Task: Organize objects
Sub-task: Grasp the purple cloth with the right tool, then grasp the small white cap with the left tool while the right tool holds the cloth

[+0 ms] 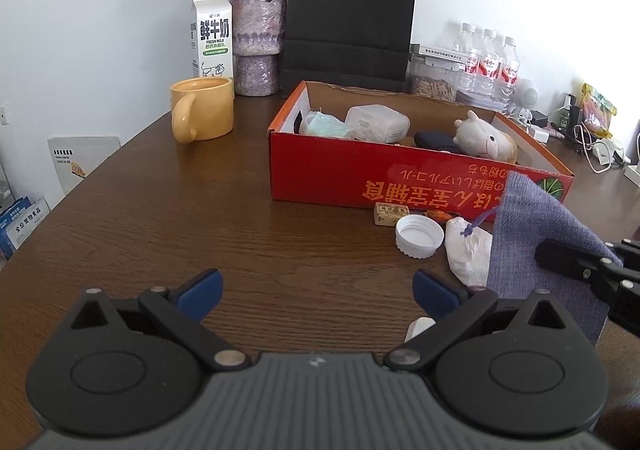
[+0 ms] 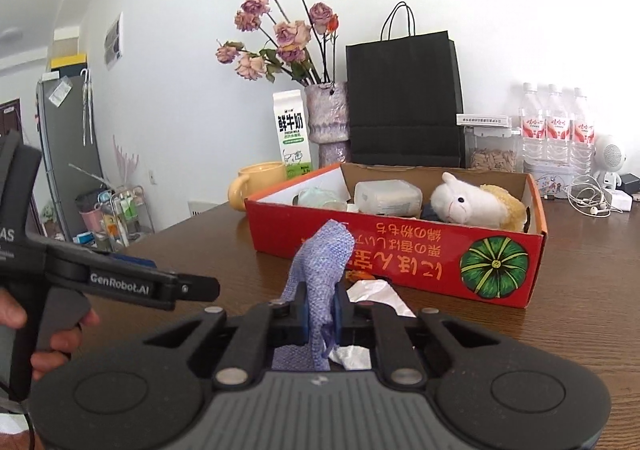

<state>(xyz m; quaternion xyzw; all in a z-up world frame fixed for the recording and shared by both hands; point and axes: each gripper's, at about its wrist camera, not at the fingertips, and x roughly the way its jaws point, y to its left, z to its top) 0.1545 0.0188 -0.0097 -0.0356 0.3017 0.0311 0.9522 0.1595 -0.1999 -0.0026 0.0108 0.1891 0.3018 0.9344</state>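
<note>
Wooden table (image 2: 208, 250); pouch (image 2: 324, 270) pinched in right hand-held gripper (image 2: 323, 320)

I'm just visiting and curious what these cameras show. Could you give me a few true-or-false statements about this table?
1. The right hand-held gripper is clamped on the blue woven fabric pouch. True.
2. The left hand-held gripper holds the white plastic screw cap. False: it is open and empty; the cap lies on the table.
3. The white plush sheep toy lies inside the red cardboard box. True.
4. The yellow ceramic mug is inside the box. False: it stands on the brown wooden table.
</note>
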